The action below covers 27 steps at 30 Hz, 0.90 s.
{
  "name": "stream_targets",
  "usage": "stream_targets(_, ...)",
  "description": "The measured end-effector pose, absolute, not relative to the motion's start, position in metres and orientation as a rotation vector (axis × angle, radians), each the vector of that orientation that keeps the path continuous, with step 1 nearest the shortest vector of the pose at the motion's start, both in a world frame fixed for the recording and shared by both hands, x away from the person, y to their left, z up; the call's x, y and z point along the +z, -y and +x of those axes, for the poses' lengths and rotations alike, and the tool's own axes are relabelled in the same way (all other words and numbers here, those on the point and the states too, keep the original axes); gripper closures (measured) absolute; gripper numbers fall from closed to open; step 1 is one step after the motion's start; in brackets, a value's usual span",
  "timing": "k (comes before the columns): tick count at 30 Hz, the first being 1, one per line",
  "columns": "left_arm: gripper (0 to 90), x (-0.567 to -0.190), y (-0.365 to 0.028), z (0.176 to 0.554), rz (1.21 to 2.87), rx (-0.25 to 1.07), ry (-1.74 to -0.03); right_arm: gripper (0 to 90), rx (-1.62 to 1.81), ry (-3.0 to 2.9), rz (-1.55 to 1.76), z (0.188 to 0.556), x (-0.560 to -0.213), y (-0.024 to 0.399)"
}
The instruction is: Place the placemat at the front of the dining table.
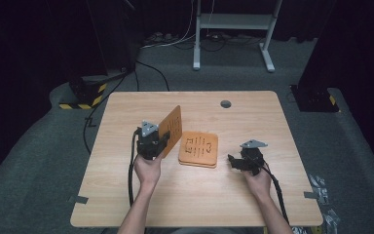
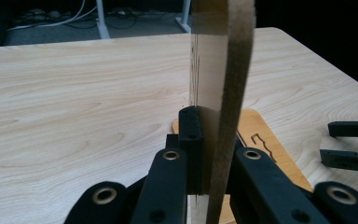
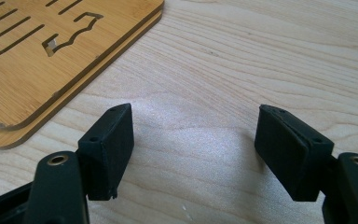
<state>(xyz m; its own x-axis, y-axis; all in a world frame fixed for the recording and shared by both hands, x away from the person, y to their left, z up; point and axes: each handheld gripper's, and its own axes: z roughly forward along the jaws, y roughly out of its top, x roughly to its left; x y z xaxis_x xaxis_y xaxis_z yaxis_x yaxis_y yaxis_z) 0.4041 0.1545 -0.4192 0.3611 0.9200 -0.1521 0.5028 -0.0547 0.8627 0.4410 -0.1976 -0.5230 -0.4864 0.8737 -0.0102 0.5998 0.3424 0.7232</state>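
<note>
Thin orange wooden board with cut slots (image 1: 172,129) held up on edge above the tabletop, pinched tight in the left tongs (image 2: 209,154), jaws pressed on both faces. Just beside it, to the right, a small stack of flat orange wooden boards with cut slots (image 1: 199,149) lying flat near the middle of the pale wooden tabletop (image 1: 126,112). Farther right, right tongs (image 3: 193,154) low over bare wood, jaws spread wide, nothing between them. Grey carpet floor (image 1: 39,146) all around.
</note>
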Motion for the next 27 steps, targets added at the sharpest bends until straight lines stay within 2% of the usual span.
stream_targets(8, 86.1, -0.418, -0.165, 0.402, 1.697, 0.583, -1.281, 28.2, 0.939, -2.213, 1.297, 0.441, -0.523, 0.197)
stream_targets(27, 86.2, -0.426, -0.194, 0.398, 1.576, 0.596, -1.346, 28.0, 0.937, -2.214, 1.296, 0.441, -0.523, 0.198)
